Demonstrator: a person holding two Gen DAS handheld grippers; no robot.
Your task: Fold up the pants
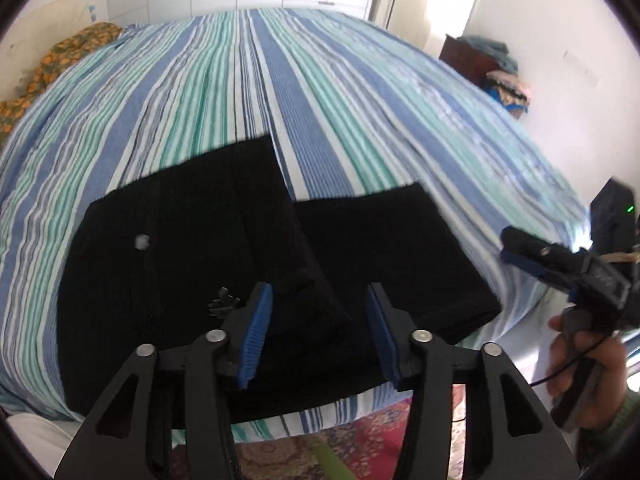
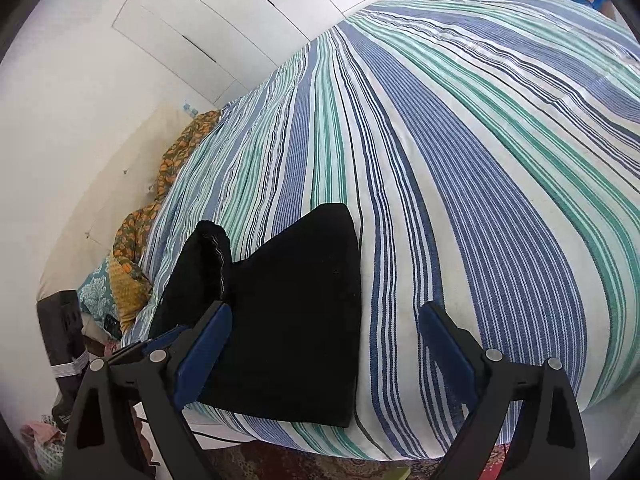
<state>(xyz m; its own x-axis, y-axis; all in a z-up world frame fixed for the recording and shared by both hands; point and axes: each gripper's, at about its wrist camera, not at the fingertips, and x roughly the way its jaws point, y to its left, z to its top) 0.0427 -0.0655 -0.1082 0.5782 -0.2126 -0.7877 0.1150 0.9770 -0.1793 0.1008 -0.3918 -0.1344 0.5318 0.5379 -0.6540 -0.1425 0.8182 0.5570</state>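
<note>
Left wrist view: black pants [image 1: 224, 280] folded, lying at near edge of the bed [image 1: 320, 100]; white spot and small logo show on them. Left claw [image 1: 318, 320] open above the pants, nothing gripped. Right claw [image 1: 520, 246] seen at right w/ a hand [image 1: 580, 368] on its handle. Right wrist view: right claw [image 2: 324, 344] open wide, empty, over the pants' [image 2: 288, 320] edge; a turned-up leg hem shows. Striped bedsheet, orange patterned blanket [image 2: 160, 184] at far left edge, white wardrobe [image 2: 224, 12] behind, patterned rug [image 1: 360, 440] below.
</note>
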